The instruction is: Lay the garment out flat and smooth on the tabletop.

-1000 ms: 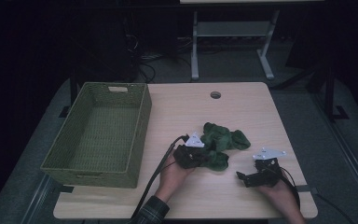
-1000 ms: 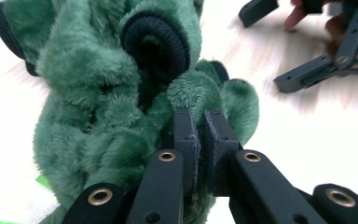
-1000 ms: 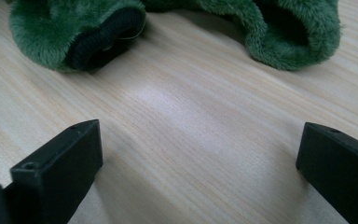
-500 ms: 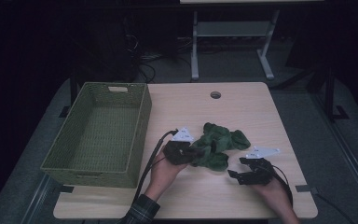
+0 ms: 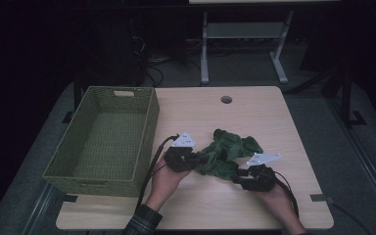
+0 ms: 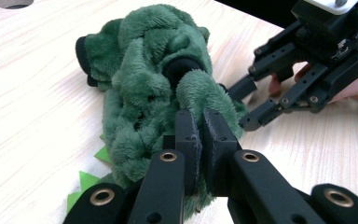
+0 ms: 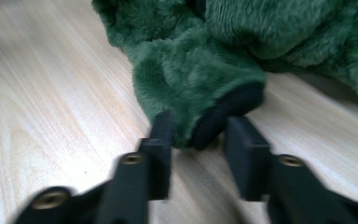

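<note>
**Getting a firm second grip on the green plush**

The plush (image 5: 226,154) lies crumpled on the tabletop (image 5: 254,112), to the right of the basket (image 5: 105,139), between our two grippers. Our left gripper (image 6: 200,140) is already clenched on a fold of the fur. The jaws of our right gripper (image 7: 198,135) have just been closing around a black-edged cuff of the plush; the cuff is between them, but a gap is visible on each side, so they do not pinch it yet.

To do this step well, we judge that the right jaws should take more than the cuff edge, because thick pile slips easily. We push them a little deeper, then close fully. After that we lift both hands together, so that the plush hangs between them and does not pull out of the left grip. The basket is empty and seems to be the likely place for it.
</note>
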Tool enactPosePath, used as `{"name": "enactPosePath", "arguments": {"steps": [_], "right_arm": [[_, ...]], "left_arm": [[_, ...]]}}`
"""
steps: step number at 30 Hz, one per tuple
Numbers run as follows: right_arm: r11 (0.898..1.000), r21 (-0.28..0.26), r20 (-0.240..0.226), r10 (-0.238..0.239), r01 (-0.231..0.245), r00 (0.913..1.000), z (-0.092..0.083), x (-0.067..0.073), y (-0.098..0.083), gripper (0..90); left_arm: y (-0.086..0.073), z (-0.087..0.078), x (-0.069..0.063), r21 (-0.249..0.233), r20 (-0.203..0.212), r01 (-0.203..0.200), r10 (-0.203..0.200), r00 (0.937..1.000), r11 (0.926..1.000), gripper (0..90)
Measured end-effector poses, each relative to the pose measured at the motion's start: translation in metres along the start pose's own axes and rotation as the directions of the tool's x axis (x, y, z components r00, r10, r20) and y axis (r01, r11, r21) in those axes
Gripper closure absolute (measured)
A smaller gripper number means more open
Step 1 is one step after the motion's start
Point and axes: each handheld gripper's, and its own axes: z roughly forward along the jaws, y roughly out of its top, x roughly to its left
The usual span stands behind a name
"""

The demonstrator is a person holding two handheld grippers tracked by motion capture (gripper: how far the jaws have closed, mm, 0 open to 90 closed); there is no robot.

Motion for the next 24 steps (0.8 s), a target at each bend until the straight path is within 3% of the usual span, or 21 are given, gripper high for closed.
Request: {"name": "enactPosePath", "arguments": {"steps": [5, 12, 24], "right_arm": [[1.0, -0.003, 0.014, -0.007, 0.007, 0.9999, -0.008, -0.003, 0.001, 80.0], [1.0, -0.021, 0.025, 0.006, -0.006, 0.9997, -0.025, -0.011, 0.0, 80.6], [1.0, 0.014, 0.112, -0.006, 0.005, 0.9937, -0.049, -0.02, -0.013, 80.5]], "left_arm": [[-0.002, -0.005, 0.0, 0.0, -0.001, 0.002, -0.002, 1.0, 1.0, 85.5], [-0.007, -0.016, 0.002, -0.005, -0.002, 0.015, -0.015, 0.9999, 0.9999, 85.7], [-0.032, -0.02, 0.006, 0.018, -0.003, 0.045, -0.045, 0.999, 0.9988, 86.3]]}}
